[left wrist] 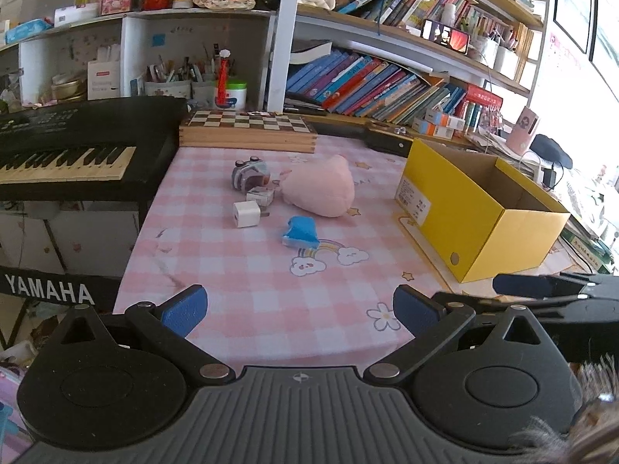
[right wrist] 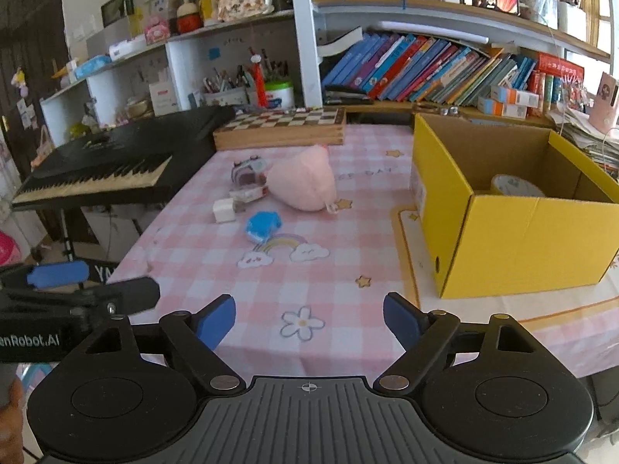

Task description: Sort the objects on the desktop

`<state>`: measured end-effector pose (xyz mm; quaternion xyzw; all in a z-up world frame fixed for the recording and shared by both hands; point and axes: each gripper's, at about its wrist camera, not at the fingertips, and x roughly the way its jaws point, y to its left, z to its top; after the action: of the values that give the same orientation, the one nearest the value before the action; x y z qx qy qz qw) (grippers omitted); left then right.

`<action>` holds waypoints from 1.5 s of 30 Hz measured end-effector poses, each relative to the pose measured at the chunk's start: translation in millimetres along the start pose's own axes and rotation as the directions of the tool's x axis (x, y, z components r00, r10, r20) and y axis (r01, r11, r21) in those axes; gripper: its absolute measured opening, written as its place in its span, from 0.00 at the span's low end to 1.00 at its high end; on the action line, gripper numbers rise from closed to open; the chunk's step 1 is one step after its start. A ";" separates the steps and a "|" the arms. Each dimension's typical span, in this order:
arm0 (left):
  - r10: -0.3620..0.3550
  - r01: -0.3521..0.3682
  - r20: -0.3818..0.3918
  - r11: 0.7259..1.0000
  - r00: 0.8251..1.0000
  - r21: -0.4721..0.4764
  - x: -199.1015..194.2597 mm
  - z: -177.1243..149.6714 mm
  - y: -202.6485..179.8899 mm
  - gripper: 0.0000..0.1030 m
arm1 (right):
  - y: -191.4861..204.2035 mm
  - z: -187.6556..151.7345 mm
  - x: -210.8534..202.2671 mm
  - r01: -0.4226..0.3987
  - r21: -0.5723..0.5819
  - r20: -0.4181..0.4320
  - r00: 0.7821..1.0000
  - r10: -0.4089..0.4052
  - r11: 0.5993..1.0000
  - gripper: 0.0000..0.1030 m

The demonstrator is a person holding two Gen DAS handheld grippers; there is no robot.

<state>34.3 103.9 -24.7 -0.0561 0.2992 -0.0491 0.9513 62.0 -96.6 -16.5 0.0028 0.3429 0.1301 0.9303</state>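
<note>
Keyboard (left wrist: pixel 69 147) left of table | chessboard (left wrist: pixel 247 127) behind toys | both grippers' fingers released, grasping nothing

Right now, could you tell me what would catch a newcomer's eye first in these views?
The bright yellow box standing open at the table's right side. Then the pink plush toy mid-table on the checked cloth, with a blue object in front of it. A black keyboard sits to the left.

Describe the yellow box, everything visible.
The yellow box is open-topped cardboard, yellow outside and plain brown inside. It stands upright on the checked tablecloth at the table's right side. A white label sits on one end and a small round hole low near a corner. A roll of tape lies inside. No gripper touches it.
</note>
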 end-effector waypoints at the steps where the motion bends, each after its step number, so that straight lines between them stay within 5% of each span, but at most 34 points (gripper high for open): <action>1: 0.001 -0.001 0.001 1.000 1.000 -0.005 -0.3 0.2 1.8 1.00 | 1.0 0.4 0.4 0.000 0.000 -0.004 1.000 0.000 1.000 0.81; 19: 0.002 -0.003 -0.028 0.999 1.000 -0.047 19.7 5.3 9.4 1.00 | 2.7 13.7 22.3 -0.011 -0.039 -0.032 0.999 0.010 0.999 0.79; 45: 0.069 -0.074 -0.067 0.994 0.995 -0.081 101.6 50.8 10.9 0.98 | -25.8 68.0 102.5 -0.077 -0.071 -0.097 0.993 0.070 0.995 0.79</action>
<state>147.0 105.7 -42.0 -0.0834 0.3332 -0.0042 0.9392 186.6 -90.7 -32.3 -0.0252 0.3810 0.1771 0.9071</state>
